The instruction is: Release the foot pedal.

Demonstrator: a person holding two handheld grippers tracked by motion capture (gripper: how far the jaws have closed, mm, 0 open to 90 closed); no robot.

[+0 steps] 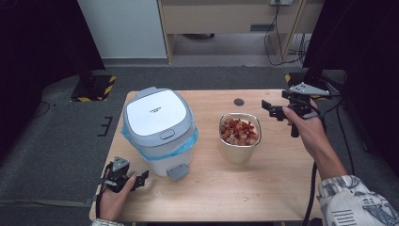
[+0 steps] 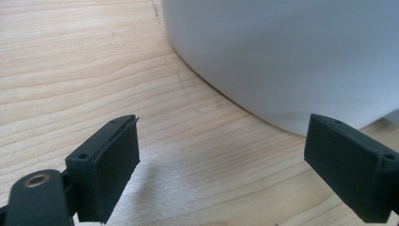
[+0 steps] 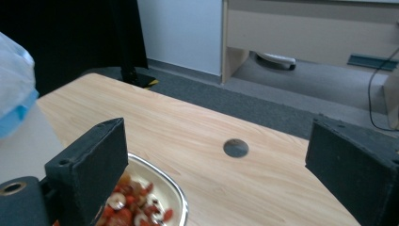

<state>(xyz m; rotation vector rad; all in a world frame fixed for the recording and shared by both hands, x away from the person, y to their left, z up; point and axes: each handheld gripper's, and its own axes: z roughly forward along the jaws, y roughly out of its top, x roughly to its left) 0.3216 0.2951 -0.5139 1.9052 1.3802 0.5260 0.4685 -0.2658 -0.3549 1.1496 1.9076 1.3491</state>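
A white pedal bin (image 1: 159, 132) with a grey lid and a blue liner stands at the table's left, its grey pedal (image 1: 178, 172) facing the front edge. To its right sits a steel bowl (image 1: 239, 132) holding red and tan food bits. My left gripper (image 1: 139, 180) lies low by the front left corner, just left of the pedal. It is open, and its own view has the left gripper (image 2: 221, 141) aimed at the bin's white wall (image 2: 291, 56) with bare wood between the jaws. My right gripper (image 1: 271, 109) hovers open, right of the bowl (image 3: 155, 197).
The wooden table (image 1: 226, 188) has a round dark hole (image 1: 239, 101) behind the bowl, also seen in the right gripper view as the hole (image 3: 235, 148). Grey carpet, a wooden cabinet (image 1: 226, 19) and cables lie beyond the far edge. The blue liner (image 3: 14, 89) bulges at the bin's rim.
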